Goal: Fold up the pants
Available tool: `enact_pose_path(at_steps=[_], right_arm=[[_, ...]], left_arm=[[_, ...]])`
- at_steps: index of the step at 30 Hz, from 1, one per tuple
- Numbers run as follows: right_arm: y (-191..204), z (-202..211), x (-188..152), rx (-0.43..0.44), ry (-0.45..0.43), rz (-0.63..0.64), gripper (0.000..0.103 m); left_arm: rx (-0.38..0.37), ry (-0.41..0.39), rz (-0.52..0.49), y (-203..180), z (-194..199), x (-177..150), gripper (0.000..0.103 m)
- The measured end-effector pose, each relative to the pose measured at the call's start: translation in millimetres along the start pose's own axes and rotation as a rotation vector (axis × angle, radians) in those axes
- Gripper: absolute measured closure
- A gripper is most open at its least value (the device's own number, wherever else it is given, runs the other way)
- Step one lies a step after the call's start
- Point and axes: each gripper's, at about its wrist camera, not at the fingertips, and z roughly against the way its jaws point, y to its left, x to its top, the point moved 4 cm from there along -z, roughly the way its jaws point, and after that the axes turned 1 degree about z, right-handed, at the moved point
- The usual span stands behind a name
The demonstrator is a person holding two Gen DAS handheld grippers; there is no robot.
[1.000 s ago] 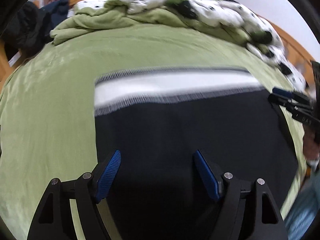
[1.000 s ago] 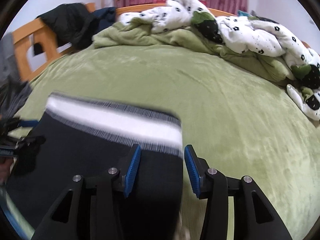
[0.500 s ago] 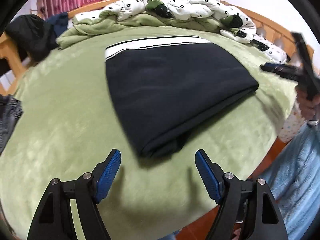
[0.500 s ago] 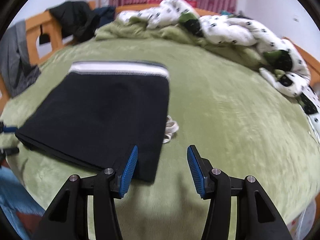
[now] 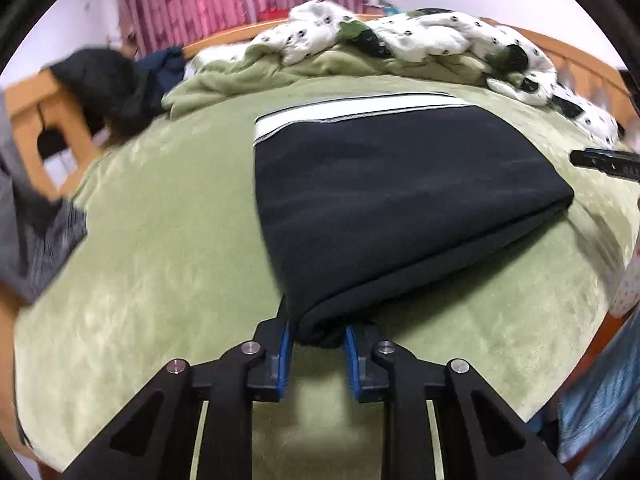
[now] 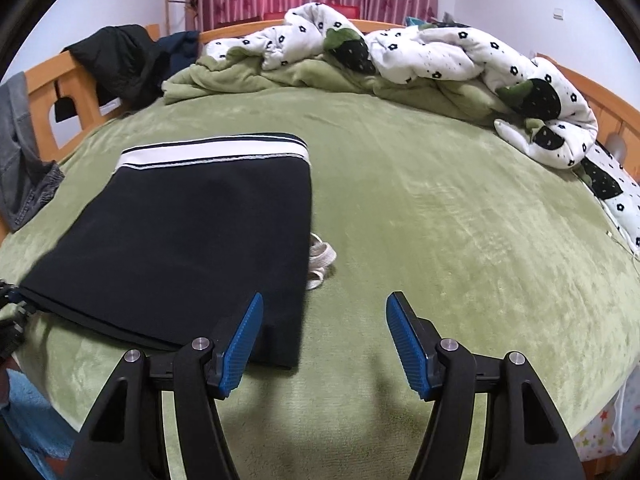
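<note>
Black pants (image 6: 192, 240) lie folded into a neat rectangle on the bed (image 6: 440, 220), so probably one fold remains: the left gripper (image 5: 316, 344) is clamped on the near corner, the right gripper (image 6: 324, 340) is apart, holding nothing.

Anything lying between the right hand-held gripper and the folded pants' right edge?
Right wrist view: bare green blanket fills most of the open right hand-held gripper, with a white drawstring poking out beside the black pants.
</note>
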Motion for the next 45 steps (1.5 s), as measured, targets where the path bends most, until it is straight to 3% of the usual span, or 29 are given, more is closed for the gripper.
enact_pose_path(at_steps=[2, 4, 8, 10, 14, 18, 21, 23, 24, 25, 29, 31, 35, 39, 45], right_arm=[[0.3, 3.0, -0.3, 0.01, -0.01, -0.006, 0.04], [2.1, 4.7, -0.9, 0.017, -0.016, 0.007, 0.04], [7.9, 5.2, -1.5, -0.02, -0.022, 0.053, 0.04], [9.8, 7.8, -0.3, 0.0, -0.035, 0.058, 0.04], [19.9, 18.3, 5.7, 0.012, -0.114, 0.073, 0.04], [37.1, 15.4, 19.7, 0.061, -0.165, 0.1, 0.04], [48.9, -5.7, 18.2, 0.083, -0.104, 0.141, 0.04], [51.0, -29.4, 5.0, 0.017, -0.018, 0.188, 0.04], [50.1, -42.1, -4.8, -0.009, 0.038, 0.2, 0.041], [48.4, -50.1, -14.5, 0.012, 0.076, 0.184, 0.041], [42.9, -43.0, -18.3, 0.04, 0.091, 0.164, 0.04], [40.4, -35.1, -11.0, 0.045, 0.073, 0.142, 0.04], [37.4, -21.0, 22.9, 0.056, -0.044, 0.091, 0.038], [40.5, -32.9, 57.8, 0.039, -0.057, 0.076, 0.038], [54.9, -44.8, 106.6, 0.026, -0.091, 0.099, 0.038]], left_arm=[[-0.01, 0.077, 0.015, 0.1, -16.5, -15.5, 0.083], [0.002, 0.064, 0.003, -2.6, -14.7, -19.2, 0.084], [-0.121, 0.096, 0.128, 10.2, 3.4, -25.9, 0.084], [-0.164, 0.079, 0.175, 18.6, 15.6, -24.3, 0.084], [-0.214, -0.044, 0.238, 26.7, 39.6, -6.5, 0.06], [-0.202, -0.036, 0.159, 11.8, 18.0, 36.7, 0.06], [-0.128, 0.021, 0.11, -4.9, -8.2, 44.1, 0.06], [-0.108, 0.068, 0.12, -5.6, -25.1, 35.6, 0.051], [-0.104, 0.056, 0.151, -4.1, -28.2, 26.6, 0.051], [-0.109, 0.038, 0.17, -2.4, -26.2, 22.2, 0.048], [-0.167, 0.067, 0.245, 9.6, -18.8, 22.6, 0.047], [-0.191, 0.074, 0.278, 15.4, -17.5, 26.3, 0.047], [-0.213, 0.082, 0.344, 21.2, -25.7, 42.0, 0.047], [-0.155, 0.082, 0.307, 20.0, -33.2, 75.5, 0.047], [-0.151, 0.005, 0.258, 15.8, -23.7, 141.7, 0.047]])
